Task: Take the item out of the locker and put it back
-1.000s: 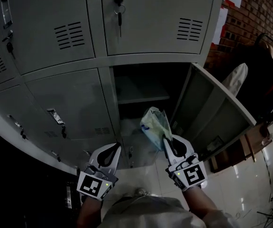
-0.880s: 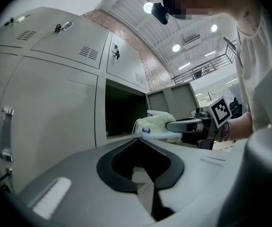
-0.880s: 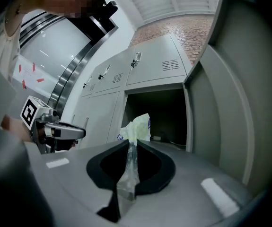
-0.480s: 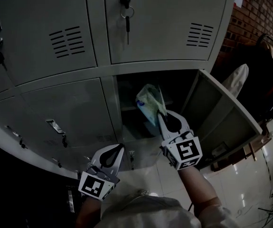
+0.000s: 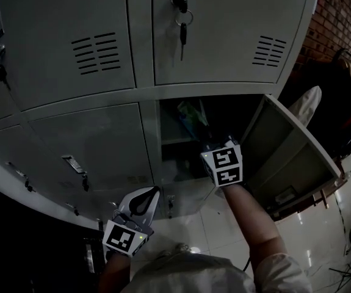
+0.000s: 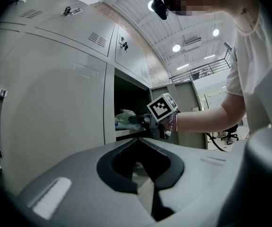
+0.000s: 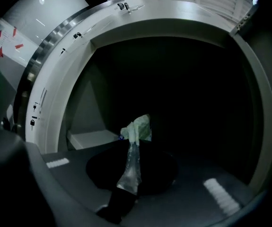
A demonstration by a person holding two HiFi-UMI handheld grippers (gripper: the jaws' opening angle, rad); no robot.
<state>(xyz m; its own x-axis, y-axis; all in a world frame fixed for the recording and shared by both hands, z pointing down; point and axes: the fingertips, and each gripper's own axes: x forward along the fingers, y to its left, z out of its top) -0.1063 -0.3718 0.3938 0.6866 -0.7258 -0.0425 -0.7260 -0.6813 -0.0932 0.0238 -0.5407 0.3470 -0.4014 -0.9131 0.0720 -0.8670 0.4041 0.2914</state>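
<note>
The item is a pale green plastic packet [image 5: 191,113]. It hangs inside the dark open locker compartment [image 5: 224,112], just above the shelf [image 5: 176,140]. My right gripper [image 5: 204,139] reaches into the opening and is shut on the packet's thin clear edge. In the right gripper view the packet [image 7: 136,128] stands up from the pinched jaws of my right gripper [image 7: 125,189], in front of the pale shelf [image 7: 92,138]. My left gripper [image 5: 151,192] stays low before the closed lower-left door, shut and holding nothing. The left gripper view shows the packet [image 6: 125,119] at the locker mouth.
The compartment's door [image 5: 292,144] swings open to the right. A key [image 5: 182,28] hangs from the locker above. Closed grey lockers fill the left. Dark bags [image 5: 346,96] stand by a brick wall at right, above a glossy tiled floor [image 5: 312,249].
My right gripper has carried the packet up and forward from in front of the locker into the open compartment. The left gripper has hardly shifted.
</note>
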